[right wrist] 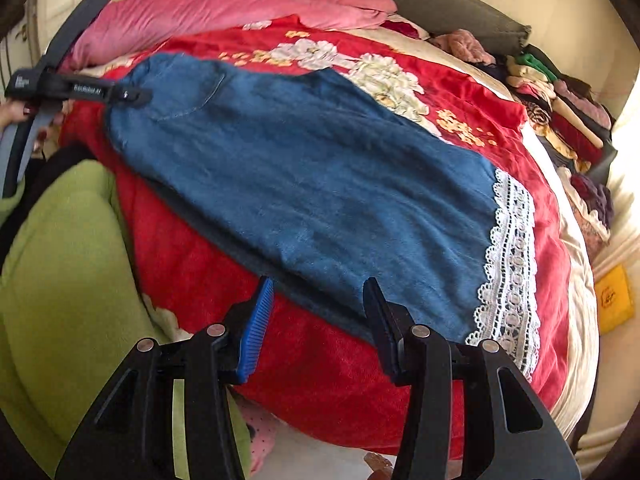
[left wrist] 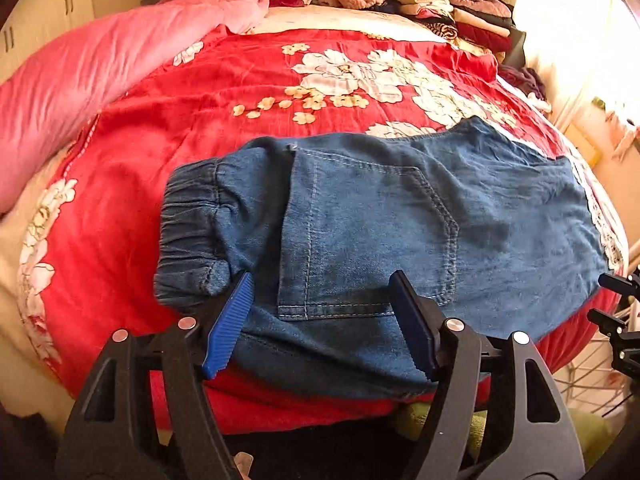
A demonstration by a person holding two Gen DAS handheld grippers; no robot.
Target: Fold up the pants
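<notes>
Left tool [left wrist: 320,320] and right tool [right wrist: 318,318] both released, nothing between the blue pads; each hangs over the near edge of the pants [right wrist: 304,184], which lie flat, legs stacked, on the red bed cover [left wrist: 224,92]. My worry: pinching only the top layer would pull the stacked legs askew.

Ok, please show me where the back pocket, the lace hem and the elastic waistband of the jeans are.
back pocket [left wrist: 372,236], left wrist view, middle of the pocket.
lace hem [right wrist: 510,264], right wrist view, middle of the white lace.
elastic waistband [left wrist: 188,220], left wrist view, gathered band.
</notes>
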